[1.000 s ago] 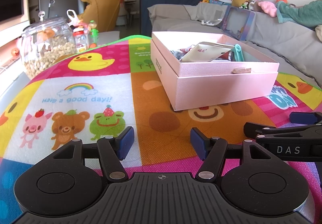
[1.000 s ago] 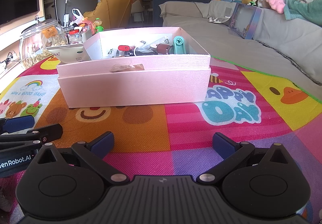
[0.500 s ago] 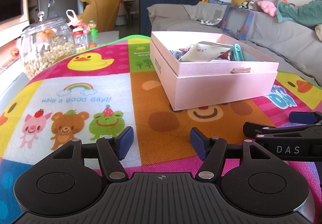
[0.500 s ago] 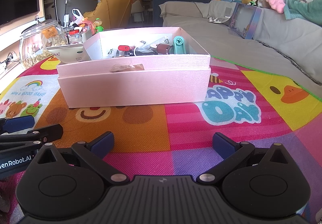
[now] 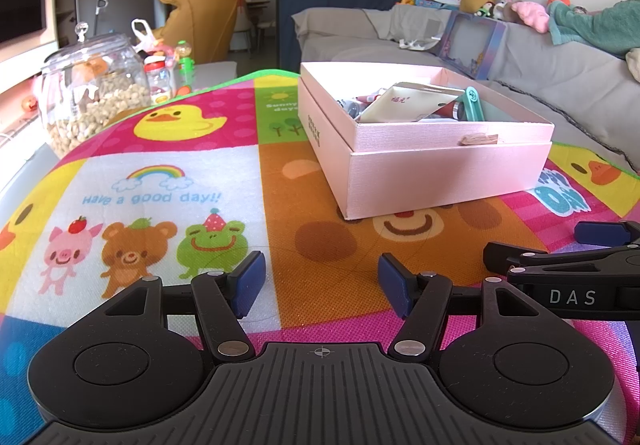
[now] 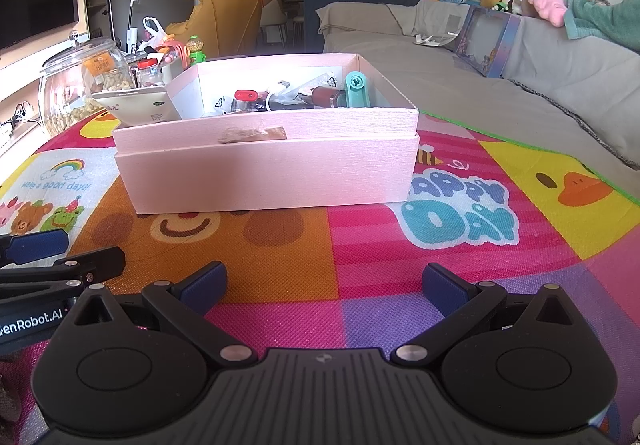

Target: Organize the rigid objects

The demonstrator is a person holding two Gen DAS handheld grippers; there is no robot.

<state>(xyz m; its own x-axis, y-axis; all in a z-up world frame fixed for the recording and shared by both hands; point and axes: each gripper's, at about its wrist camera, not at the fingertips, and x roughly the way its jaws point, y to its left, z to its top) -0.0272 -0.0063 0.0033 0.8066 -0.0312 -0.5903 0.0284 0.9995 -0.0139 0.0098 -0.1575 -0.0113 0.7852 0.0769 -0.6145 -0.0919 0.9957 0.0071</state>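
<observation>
— Pink card, matte: the box (image 6: 272, 173) near the middle of the cartoon play mat (image 6: 460, 245), open at the top, inner tray nested in a slightly wider outer sleeve. Contents?

— Crowded. A cream pouch (image 5: 404, 105) leaning over the box's left wall as seen from the right wrist view, a teal plastic piece (image 6: 357, 89) upright against the far right corner, a brown cylinder (image 6: 326, 97) lying beside it, a red-capped item (image 6: 245, 96) nearer the middle (the rest too tangled to name). Small brown scrap (image 6: 252, 133) stuck on the front wall.

— And the left gripper (image 5: 320, 281)?

— Low over the mat, short of the box and well apart from it. Jaws wide, blue pads facing each other, only mat between them.

— Right gripper (image 6: 324, 285)?

— Same story: jaws spread wider still, bare mat in the gap, gripping nothing. Side by side with the left one, its black arm in view at the left edge.

— Beyond the mat?

— Glass jar (image 5: 94, 93) of pale nuts at the far left corner, small bottles just behind it; grey sofa (image 6: 500, 93) along the right, plush toys on its back (yellow armchair farther off).
</observation>
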